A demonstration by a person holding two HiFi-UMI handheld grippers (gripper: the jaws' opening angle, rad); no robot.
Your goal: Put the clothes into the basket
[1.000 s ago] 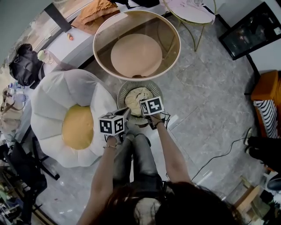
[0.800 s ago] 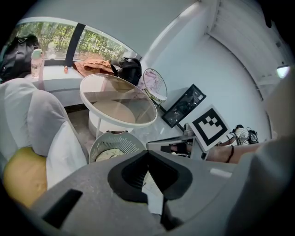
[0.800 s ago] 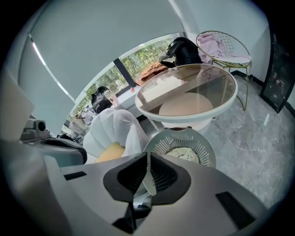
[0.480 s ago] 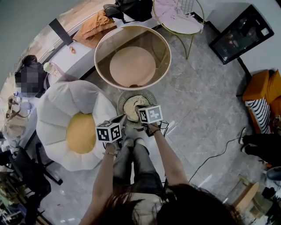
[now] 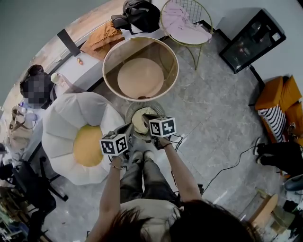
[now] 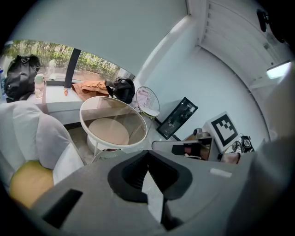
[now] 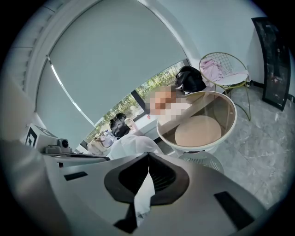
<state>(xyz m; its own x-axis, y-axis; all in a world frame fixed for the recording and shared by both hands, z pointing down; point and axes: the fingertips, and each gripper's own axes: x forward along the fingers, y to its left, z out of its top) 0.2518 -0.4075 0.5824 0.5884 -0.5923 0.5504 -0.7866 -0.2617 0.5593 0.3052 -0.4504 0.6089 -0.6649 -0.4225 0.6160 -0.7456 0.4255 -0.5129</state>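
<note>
The round wire basket (image 5: 129, 108) stands on the floor in front of my feet, with a cream cloth (image 5: 141, 119) lying in it. Both grippers hover side by side over its near rim. My left gripper (image 5: 127, 130) is shut on a thin pale cloth (image 6: 153, 196), pinched where its jaws meet (image 6: 148, 175). My right gripper (image 5: 147, 124) has just closed further and is shut on a white fold of cloth (image 7: 144, 198) that hangs from its jaws (image 7: 148, 173). In the head view the grippers hide the held cloth. The basket also shows below in the gripper views (image 6: 103, 156) (image 7: 203, 161).
A round glass table (image 5: 106, 61) stands just beyond the basket. A white flower-shaped cushion with a yellow centre (image 5: 61, 127) lies to the left. Farther back are a gold wire chair with pink cloth (image 5: 185, 23), an orange cloth (image 5: 102, 38) and a black bag (image 5: 139, 14). A cable (image 5: 227, 165) runs across the floor at right.
Both grippers have risen toward the head camera, still side by side over the basket's near rim. The head view has tipped to show more of the room behind.
</note>
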